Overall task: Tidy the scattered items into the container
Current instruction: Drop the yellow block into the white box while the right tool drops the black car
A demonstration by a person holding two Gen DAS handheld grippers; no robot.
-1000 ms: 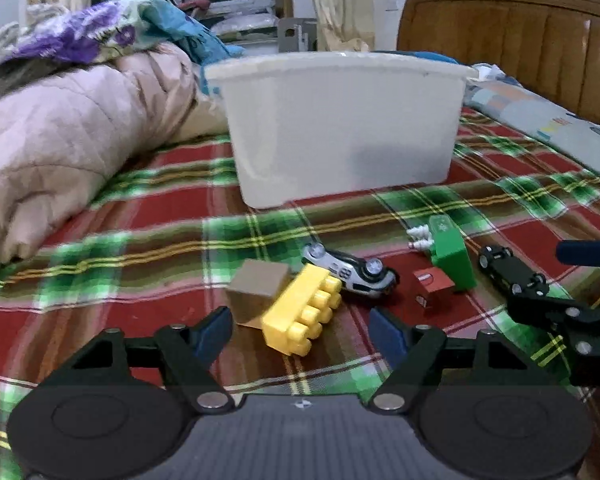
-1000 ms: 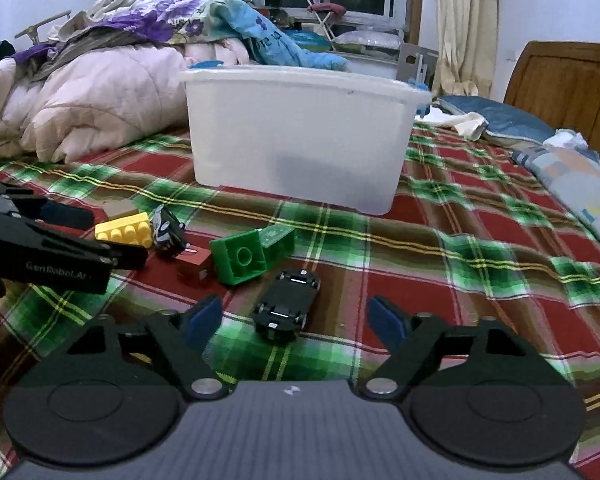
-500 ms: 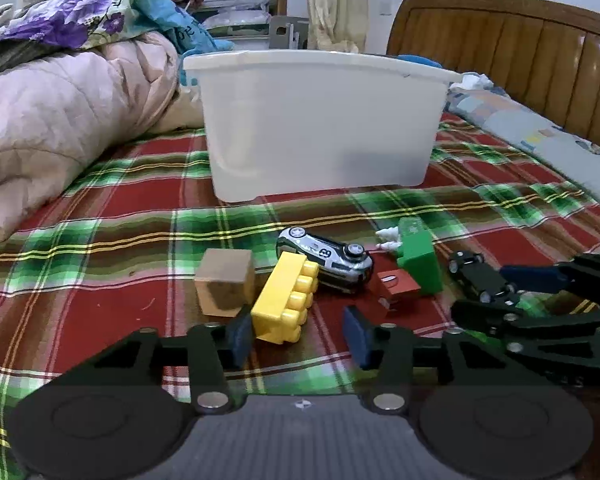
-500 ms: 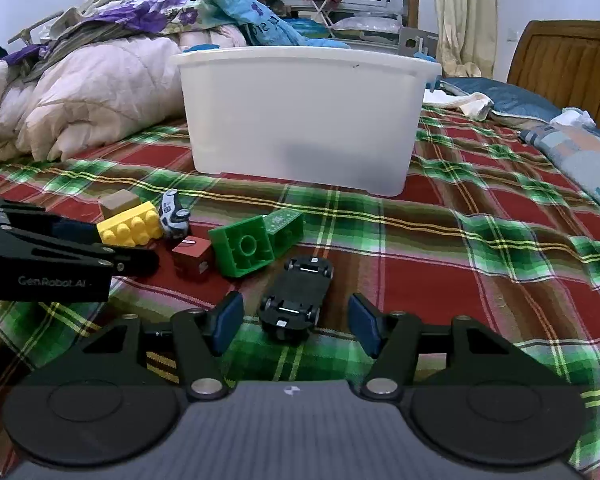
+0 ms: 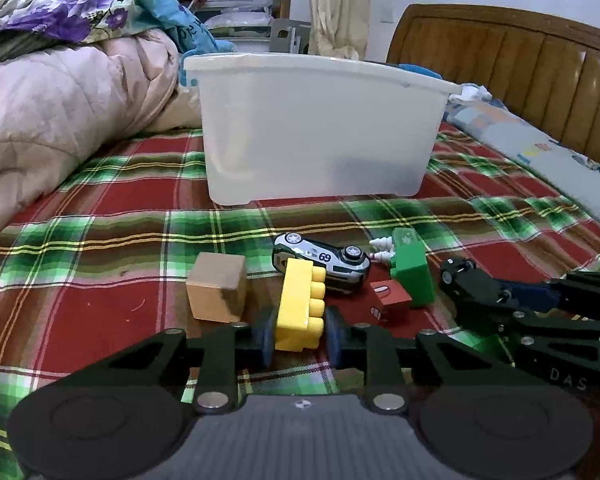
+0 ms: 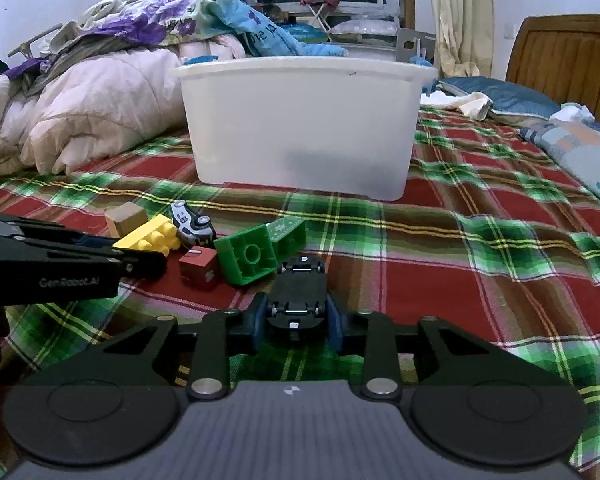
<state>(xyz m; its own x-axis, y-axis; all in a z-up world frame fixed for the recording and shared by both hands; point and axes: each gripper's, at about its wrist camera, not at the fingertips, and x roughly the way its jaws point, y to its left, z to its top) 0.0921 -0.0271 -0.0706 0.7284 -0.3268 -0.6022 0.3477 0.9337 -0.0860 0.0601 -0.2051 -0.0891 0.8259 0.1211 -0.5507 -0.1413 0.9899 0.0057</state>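
White bin [image 5: 320, 132] upright; contents hidden.

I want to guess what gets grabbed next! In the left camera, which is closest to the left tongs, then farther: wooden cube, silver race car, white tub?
1. Wooden cube, just left of the left tongs.
2. Silver race car, behind the yellow brick they pinch.
3. White tub, far back, centre.

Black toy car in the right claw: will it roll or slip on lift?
The black toy car lies upside down, wheels up, so rolling on the bedspread seems unlikely. The right claw pinches only its near end, so it may droop or pivot. Its smooth plastic sides could slip; it looks rigid and light.
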